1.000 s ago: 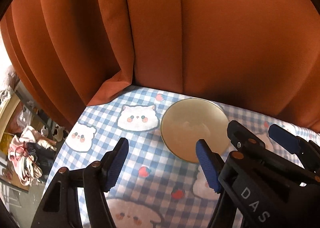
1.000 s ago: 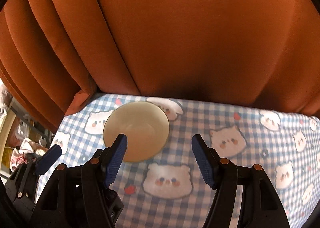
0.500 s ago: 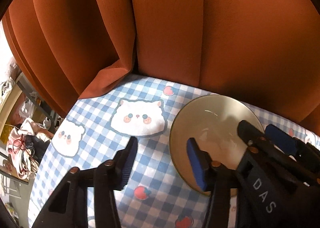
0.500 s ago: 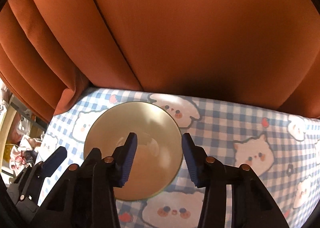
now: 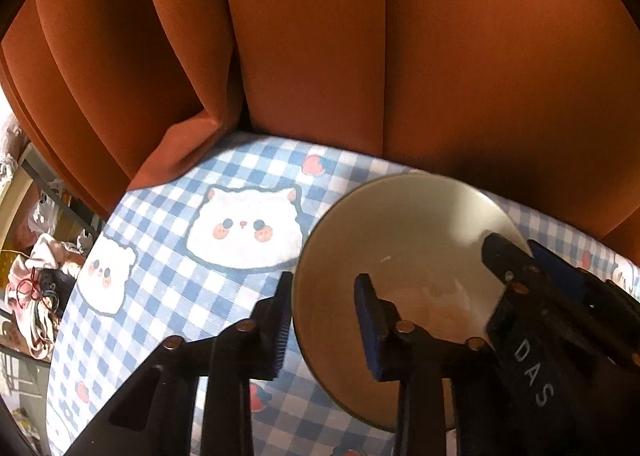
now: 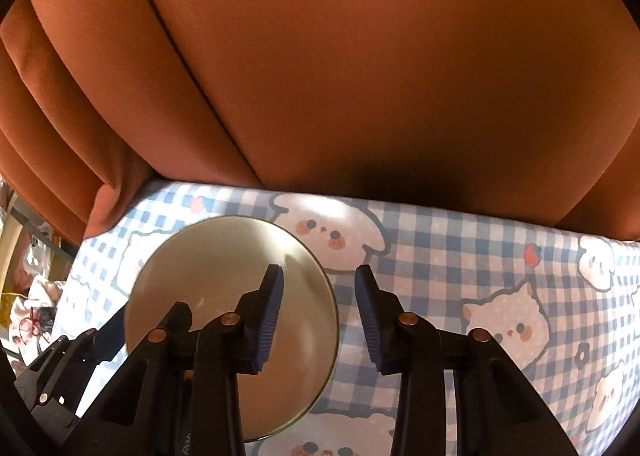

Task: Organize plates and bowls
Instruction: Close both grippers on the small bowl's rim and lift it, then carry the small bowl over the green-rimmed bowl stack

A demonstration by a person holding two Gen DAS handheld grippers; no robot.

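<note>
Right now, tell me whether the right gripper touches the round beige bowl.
Cannot tell. In the right wrist view the right gripper straddles the bowl rim, jaws closing, gaps showing, but its inner tip may rest inside.

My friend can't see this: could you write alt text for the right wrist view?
A gripper straddles the right rim of a pale bowl, its blue fingers closing, on a blue checked tablecloth before an orange curtain.
</note>
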